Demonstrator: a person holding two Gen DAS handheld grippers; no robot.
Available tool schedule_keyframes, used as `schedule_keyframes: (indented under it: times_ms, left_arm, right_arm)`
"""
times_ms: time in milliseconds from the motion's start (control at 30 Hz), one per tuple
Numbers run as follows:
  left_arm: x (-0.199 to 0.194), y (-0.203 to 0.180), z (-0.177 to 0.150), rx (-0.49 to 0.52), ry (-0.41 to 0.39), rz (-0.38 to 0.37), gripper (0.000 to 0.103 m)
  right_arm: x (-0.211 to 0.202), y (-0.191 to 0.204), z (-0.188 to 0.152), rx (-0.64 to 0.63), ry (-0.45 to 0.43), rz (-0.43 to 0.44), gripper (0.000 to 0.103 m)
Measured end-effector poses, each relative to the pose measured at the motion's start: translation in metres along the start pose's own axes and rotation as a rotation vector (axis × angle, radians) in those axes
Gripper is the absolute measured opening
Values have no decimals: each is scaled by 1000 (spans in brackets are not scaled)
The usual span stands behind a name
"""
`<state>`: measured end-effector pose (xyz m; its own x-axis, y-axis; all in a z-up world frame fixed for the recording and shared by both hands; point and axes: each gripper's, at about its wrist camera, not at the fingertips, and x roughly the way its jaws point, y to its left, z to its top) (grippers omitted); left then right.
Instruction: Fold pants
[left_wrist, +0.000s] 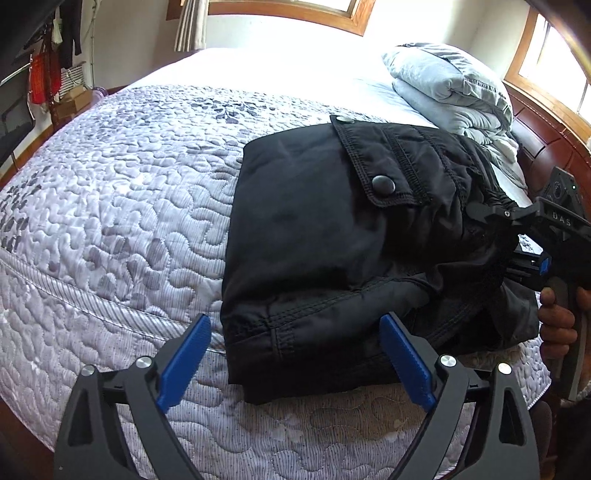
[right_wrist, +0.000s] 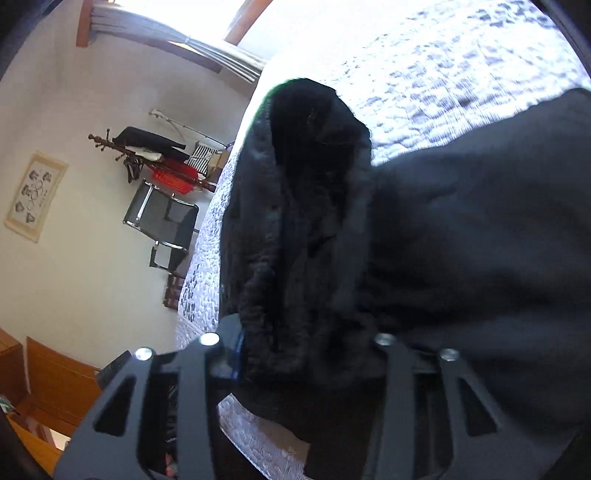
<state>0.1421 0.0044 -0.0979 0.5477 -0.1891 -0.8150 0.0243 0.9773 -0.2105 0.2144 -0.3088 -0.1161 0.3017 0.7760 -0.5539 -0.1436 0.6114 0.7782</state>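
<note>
Black pants (left_wrist: 332, 236) lie folded in a thick bundle on the quilted bed (left_wrist: 122, 192), pocket flap with a snap on top. My left gripper (left_wrist: 295, 362) is open, its blue pads on either side of the bundle's near edge, holding nothing. My right gripper (left_wrist: 491, 218) reaches in from the right and is shut on the pants' waistband side. In the right wrist view the black cloth (right_wrist: 406, 258) fills the space between the fingers (right_wrist: 232, 350) and hides most of the pads.
A folded grey duvet (left_wrist: 454, 88) lies at the head of the bed by the wooden headboard (left_wrist: 546, 140). A coat rack (right_wrist: 155, 155) and a chair (right_wrist: 162, 225) stand by the far wall beyond the bed's edge.
</note>
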Motion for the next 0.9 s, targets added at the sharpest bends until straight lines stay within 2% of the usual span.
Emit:
schedule_keyframes:
  times_ms: [100, 333, 633, 900]
  left_arm:
    - [-1, -1, 0, 6, 0, 2, 94]
    - [-9, -4, -2, 15, -13, 15, 94]
    - [-30, -8, 2, 28, -54, 10, 94]
    - [-45, -16, 7, 63, -97, 2, 94]
  right_arm:
    - [-3, -5, -1, 21, -9, 19, 34]
    - [-8, 10, -3, -15, -23, 35, 32]
    - [-28, 50, 3, -109, -35, 33, 31]
    - [-56, 68, 4, -180, -62, 32, 30]
